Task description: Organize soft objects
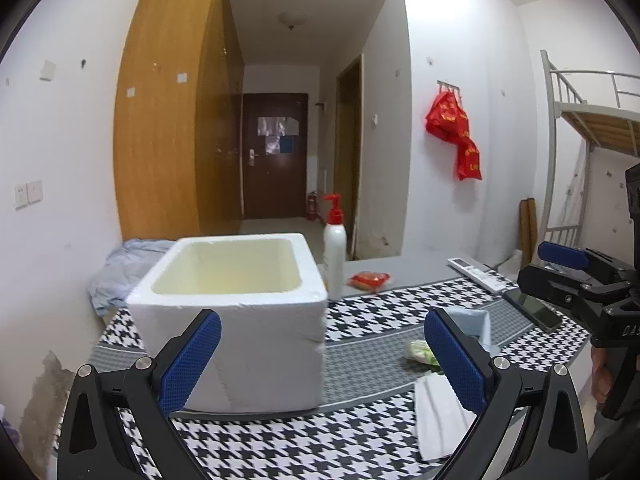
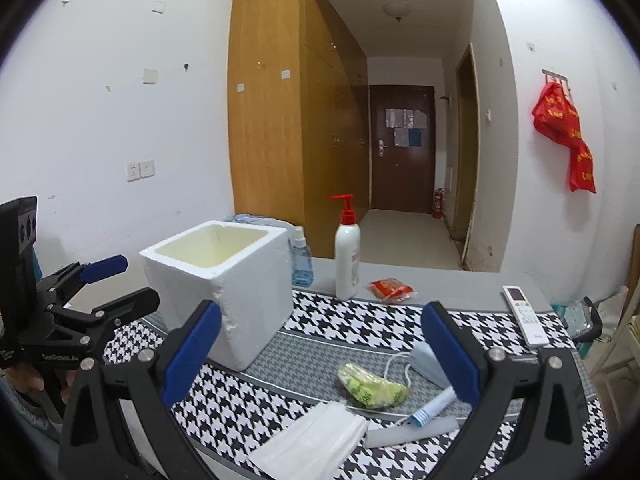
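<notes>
here, both grippers agape, foam box (image 1: 236,304) empty

The left tool (image 2: 104,284) reads "GenRobot.AI".

One white foam box (image 2: 224,280), one pump bottle (image 2: 347,256) and one blue spray bottle (image 2: 302,260) stand on the table. Two face masks lie there, one white (image 2: 312,440) and one blue (image 2: 426,360). There is also one green packet (image 2: 370,386), one red packet (image 2: 390,290) and one remote control (image 2: 524,314).

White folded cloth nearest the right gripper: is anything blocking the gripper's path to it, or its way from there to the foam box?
Nothing visible blocks either. The white folded cloth lies uncovered below the open right gripper, and bare tablecloth separates it from the open-topped foam box.
</notes>
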The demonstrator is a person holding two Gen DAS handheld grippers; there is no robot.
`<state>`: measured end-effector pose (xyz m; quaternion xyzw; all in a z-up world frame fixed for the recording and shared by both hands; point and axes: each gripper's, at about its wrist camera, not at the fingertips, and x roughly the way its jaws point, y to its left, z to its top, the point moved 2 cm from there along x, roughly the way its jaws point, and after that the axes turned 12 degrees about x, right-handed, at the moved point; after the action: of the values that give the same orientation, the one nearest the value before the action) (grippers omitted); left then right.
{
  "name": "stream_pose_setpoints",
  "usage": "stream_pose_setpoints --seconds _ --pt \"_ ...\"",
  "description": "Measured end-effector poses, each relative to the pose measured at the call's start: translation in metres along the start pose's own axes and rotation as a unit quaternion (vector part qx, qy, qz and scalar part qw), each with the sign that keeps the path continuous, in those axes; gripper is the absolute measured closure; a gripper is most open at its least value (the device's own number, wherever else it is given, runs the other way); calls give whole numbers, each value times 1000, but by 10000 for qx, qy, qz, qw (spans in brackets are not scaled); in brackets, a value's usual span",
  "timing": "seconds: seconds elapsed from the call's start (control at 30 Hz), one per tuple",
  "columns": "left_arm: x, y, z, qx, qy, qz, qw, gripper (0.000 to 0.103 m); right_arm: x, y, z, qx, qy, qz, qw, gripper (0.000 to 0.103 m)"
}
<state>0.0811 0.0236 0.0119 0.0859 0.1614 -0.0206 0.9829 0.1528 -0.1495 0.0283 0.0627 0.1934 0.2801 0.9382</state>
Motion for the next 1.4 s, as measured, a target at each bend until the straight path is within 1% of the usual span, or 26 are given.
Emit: stream_pose_setpoints --seconds 0.3,0.67,0.8,1.07,1.17,1.3,1.4 --pt "11 -22 -5 76 36 -262 9996 1 -8 -16 -9 73 -59 -223 9997 1" --pt "24 -46 -11 158 172 -761 9968 1 -17 -34 -18 211 -28 -576 9981 1" --pt "27 -53 -13 201 207 -878 9957 1 -19 -40 -21 239 -4 -717 9971 1" --pt "35 -72 -17 342 379 -1167 9919 1 -21 -55 -27 416 125 -938 9946 1" --pt "41 -76 -18 308 457 -1246 9907 1 -18 -61 -29 412 194 -1031 9936 1" --pt "53 -86 -23 318 675 -1420 9870 1 -13 -71 -32 488 282 -1081 9925 1" --pt "60 -91 -27 388 820 -1475 9849 1 -9 -80 -35 582 347 -1107 9915 1"
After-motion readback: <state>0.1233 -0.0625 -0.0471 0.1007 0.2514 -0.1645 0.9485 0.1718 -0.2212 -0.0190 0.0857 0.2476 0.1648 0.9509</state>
